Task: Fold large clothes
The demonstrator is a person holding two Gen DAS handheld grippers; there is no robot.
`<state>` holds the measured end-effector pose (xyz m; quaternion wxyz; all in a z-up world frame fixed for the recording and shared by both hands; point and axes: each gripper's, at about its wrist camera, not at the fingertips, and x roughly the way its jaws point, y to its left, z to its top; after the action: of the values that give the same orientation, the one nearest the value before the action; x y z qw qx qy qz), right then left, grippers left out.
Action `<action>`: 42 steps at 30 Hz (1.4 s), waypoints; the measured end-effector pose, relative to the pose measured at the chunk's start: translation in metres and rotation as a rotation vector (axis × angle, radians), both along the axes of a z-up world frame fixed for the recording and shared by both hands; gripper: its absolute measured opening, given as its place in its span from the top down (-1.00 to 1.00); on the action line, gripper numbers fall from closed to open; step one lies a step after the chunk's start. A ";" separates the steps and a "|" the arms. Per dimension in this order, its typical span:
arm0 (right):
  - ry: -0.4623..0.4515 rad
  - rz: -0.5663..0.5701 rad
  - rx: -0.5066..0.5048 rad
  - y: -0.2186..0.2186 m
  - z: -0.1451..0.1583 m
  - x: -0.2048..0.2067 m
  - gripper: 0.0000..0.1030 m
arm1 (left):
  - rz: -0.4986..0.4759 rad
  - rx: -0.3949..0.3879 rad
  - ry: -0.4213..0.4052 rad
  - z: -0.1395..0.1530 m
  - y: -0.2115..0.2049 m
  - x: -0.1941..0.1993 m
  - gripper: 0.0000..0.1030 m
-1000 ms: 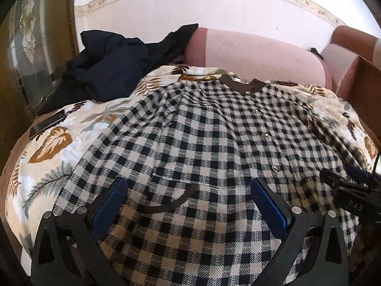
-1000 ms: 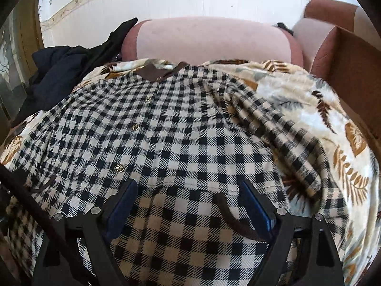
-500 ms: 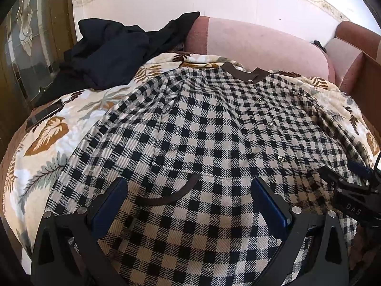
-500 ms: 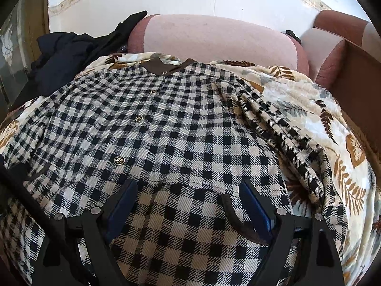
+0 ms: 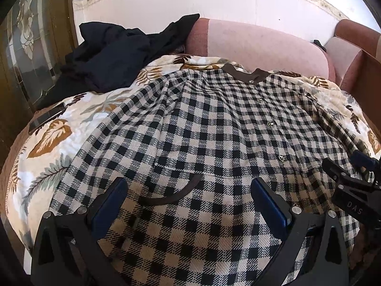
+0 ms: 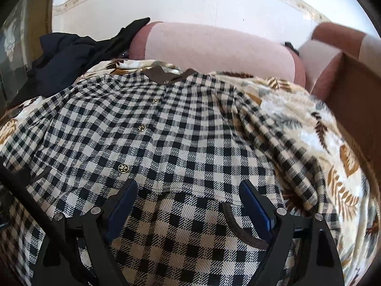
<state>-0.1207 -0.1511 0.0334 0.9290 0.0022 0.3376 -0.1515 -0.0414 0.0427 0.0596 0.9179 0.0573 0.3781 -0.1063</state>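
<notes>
Checked shirt point(image 5: 202, 131) under wide-spread left tool point(image 5: 188, 205)

- A leaf-print blanket point(image 5: 59, 133) is spread over the sofa seat, with brown and grey-green leaves on cream.
- A dark garment point(image 5: 112, 54) is heaped at the far left, partly on the blanket and partly draped over the sofa back.
- A pink backrest point(image 5: 257, 47) is seen behind the blanket, below a white wall point(image 5: 190, 2) with a patterned border.
- A phone point(image 5: 46, 118) is laid flat near the blanket's left edge.
- A glazed wooden door point(image 5: 28, 54) is seen at the left.
</notes>
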 end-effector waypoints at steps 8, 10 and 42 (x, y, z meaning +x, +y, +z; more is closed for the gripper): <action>0.005 -0.015 -0.026 0.000 -0.004 -0.007 -0.76 | 0.086 0.031 -0.034 0.002 0.035 0.001 -1.00; 0.010 -0.016 -0.028 0.000 -0.006 -0.008 -0.76 | 0.115 0.030 -0.019 -0.002 0.048 0.003 -1.00; 0.022 0.014 -0.028 0.005 -0.006 -0.001 -0.76 | 0.271 -0.105 0.087 0.031 0.168 0.045 -0.88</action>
<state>-0.1218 -0.1456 0.0274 0.9263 -0.0148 0.3457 -0.1496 0.0039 0.2104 0.0902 0.9083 -0.0472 0.4156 -0.0033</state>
